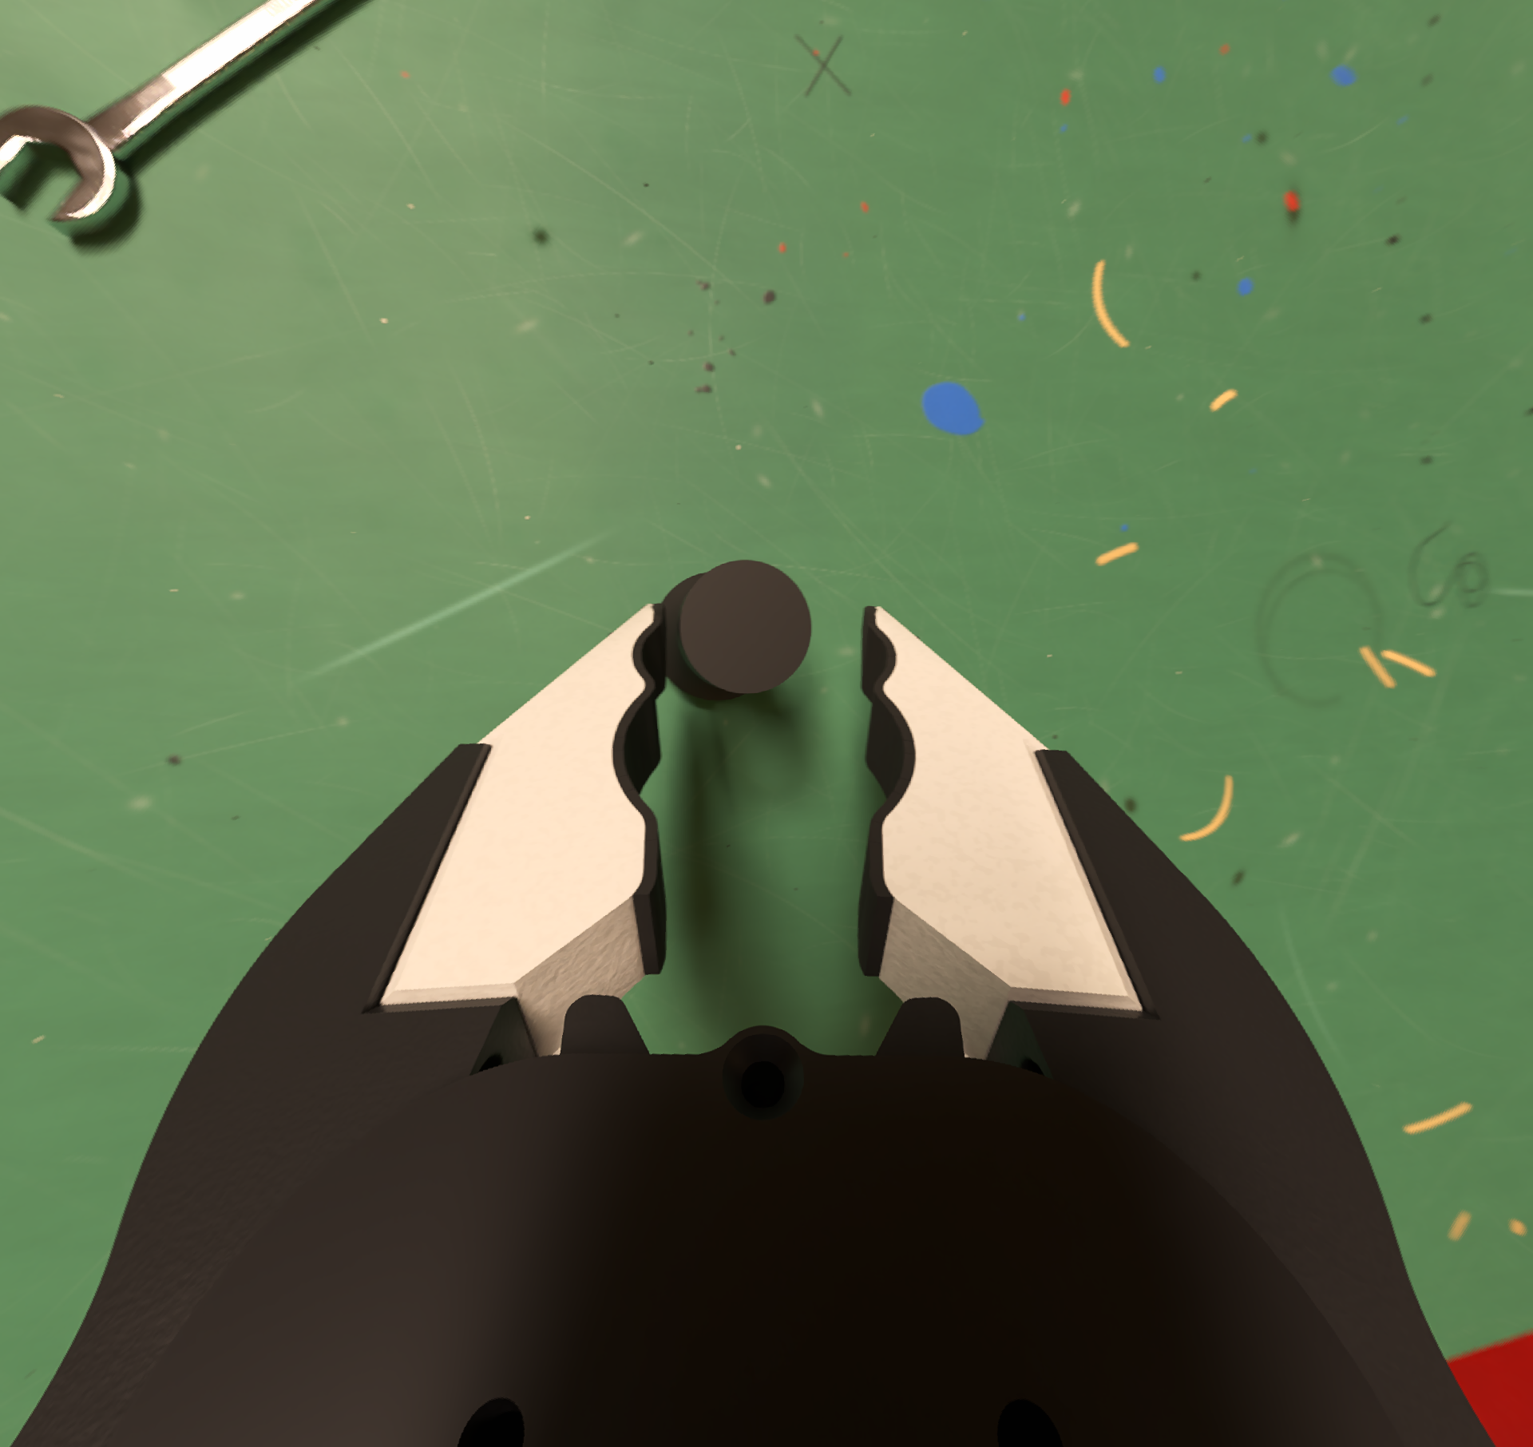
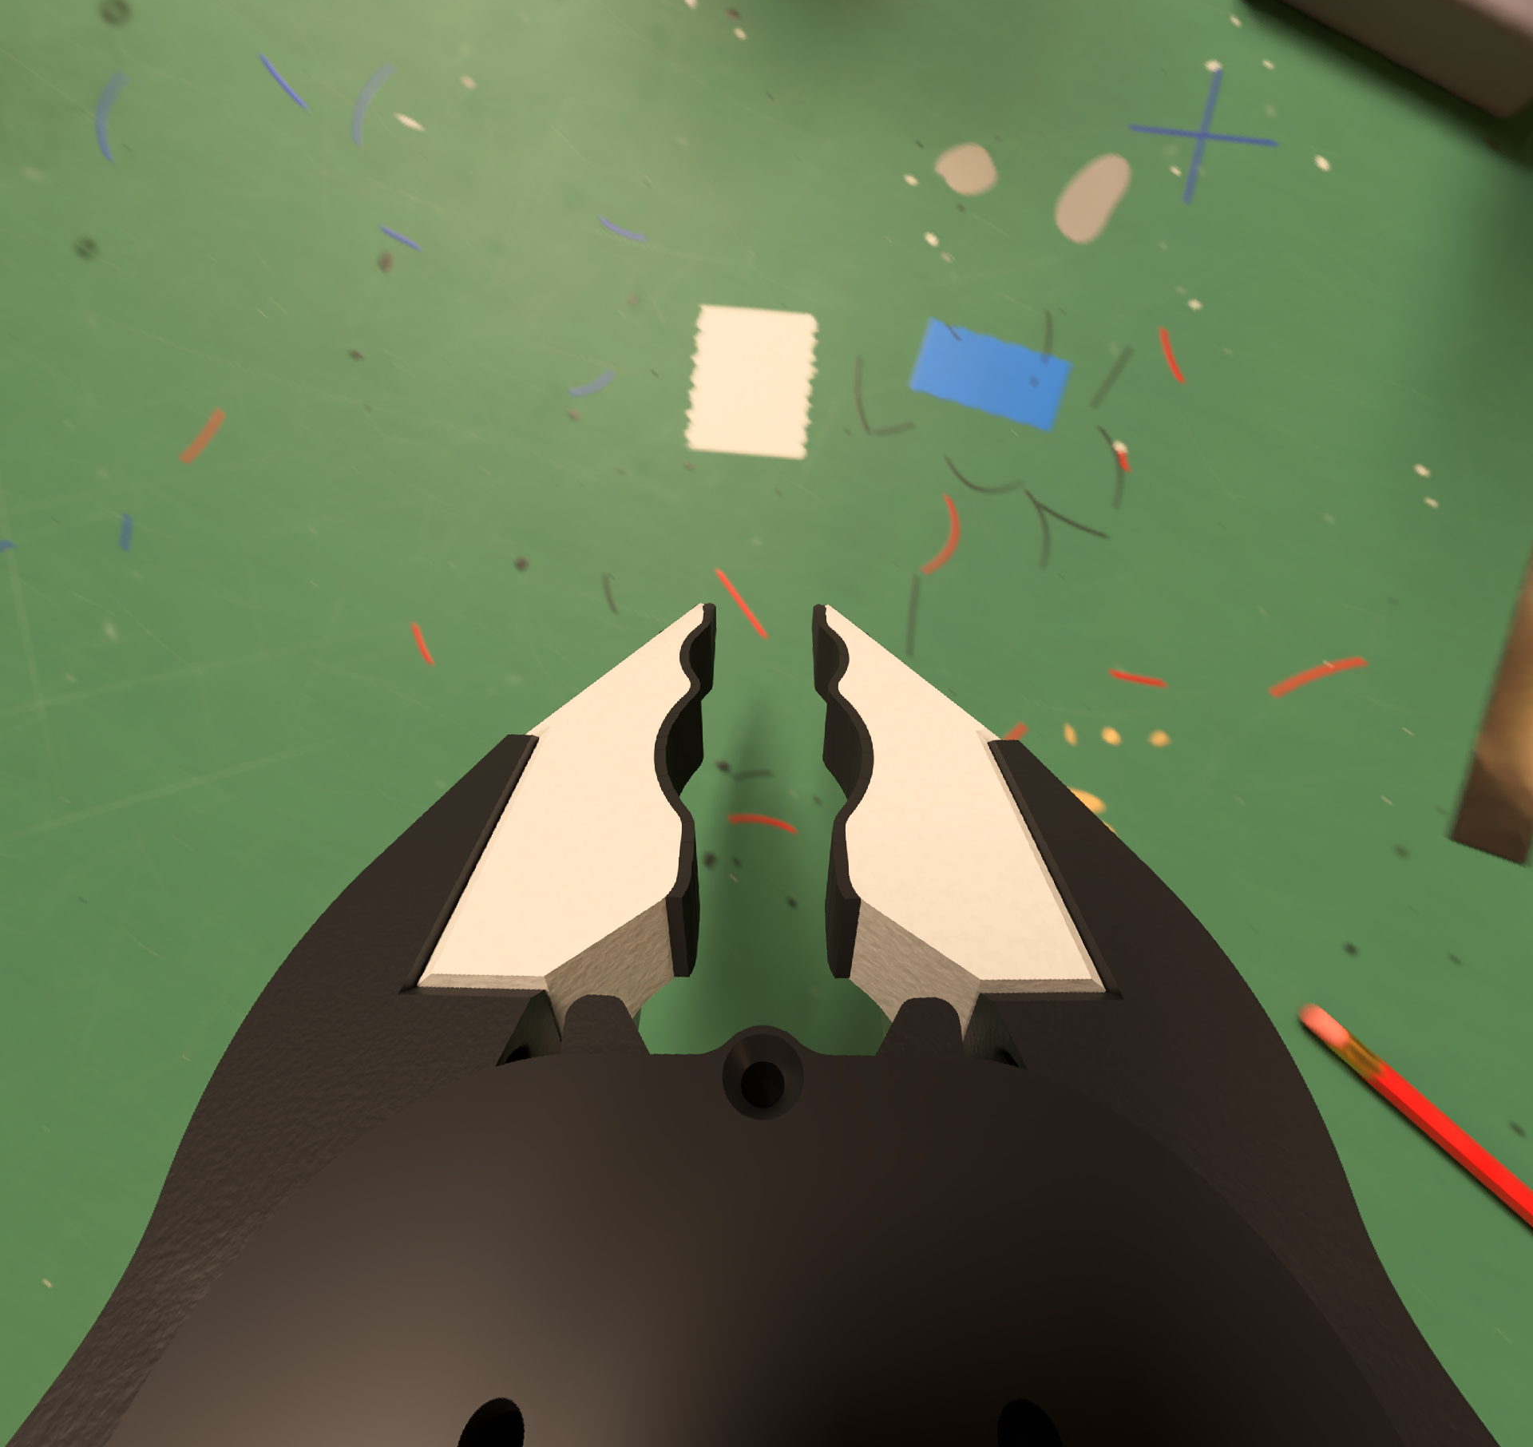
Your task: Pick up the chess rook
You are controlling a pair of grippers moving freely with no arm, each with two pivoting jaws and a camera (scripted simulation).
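On the scuffed green tabletop, the dark chess rook sits between the tips of the left gripper (jaws apart, rook hard against one), so closing off-centre could tip it away, while the right gripper, jaws apart, holds nothing.

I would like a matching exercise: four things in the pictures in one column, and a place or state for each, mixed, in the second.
1. chess rook
2. wrench
3. pencil
4. right gripper

a. lower right, red, lying on the mat
b. open, nothing between its fingers
c. upper left, silver metal
d. dark, between the left gripper's open fingers

Pairs: 1-d, 2-c, 3-a, 4-b
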